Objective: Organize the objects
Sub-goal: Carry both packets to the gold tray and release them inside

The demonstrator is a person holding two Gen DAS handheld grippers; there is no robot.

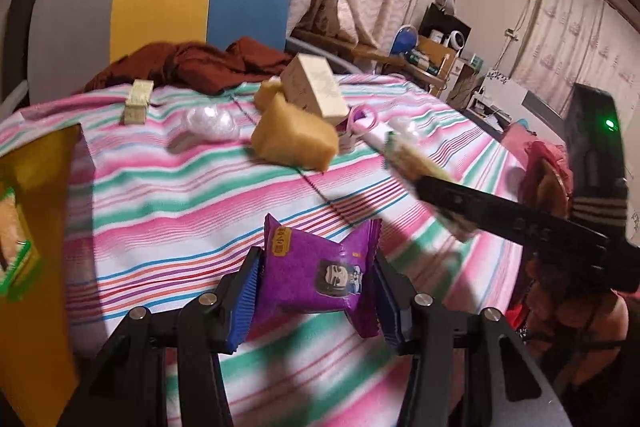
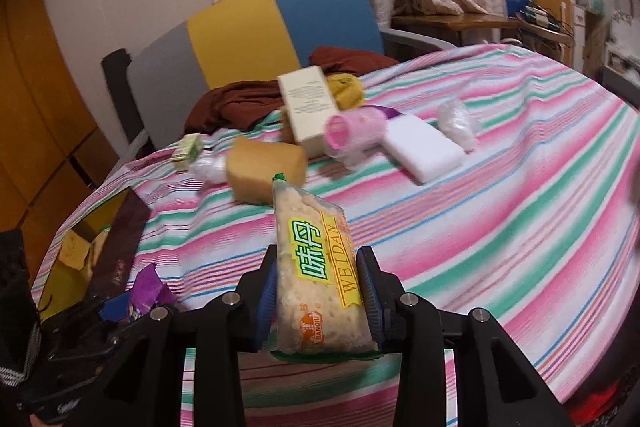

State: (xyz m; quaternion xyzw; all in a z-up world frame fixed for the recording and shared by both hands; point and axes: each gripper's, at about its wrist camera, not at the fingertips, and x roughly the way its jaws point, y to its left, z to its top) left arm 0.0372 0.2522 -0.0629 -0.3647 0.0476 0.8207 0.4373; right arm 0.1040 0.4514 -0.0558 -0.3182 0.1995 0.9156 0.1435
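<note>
Both grippers have a snack each and are carrying it above the striped bedspread (image 2: 460,227), so this looks like the middle of a sorting run.

The left gripper (image 1: 316,291) is clamped on a purple packet (image 1: 316,273), blue pads pressing its two crimped sides so it sits flat across the jaws. The right gripper (image 2: 320,291) is squeezed on a long clear noodle pack (image 2: 320,267), gripped across its narrow width near the bottom end, so most of the pack sticks out ahead of the fingers. That's probably why it's held low: less flop.

Both tools tilt downward toward the bed, side by side, the right one showing at the right edge of the left view.

At the near left sits a yellow box (image 2: 68,267) with something already inside, so my guess is that's where the snacks go. Farther back, untouched: a sponge (image 2: 264,167), a cream carton (image 2: 306,107), a pink roller (image 2: 352,135), a white block (image 2: 424,151) and a brown cloth (image 2: 236,103).
</note>
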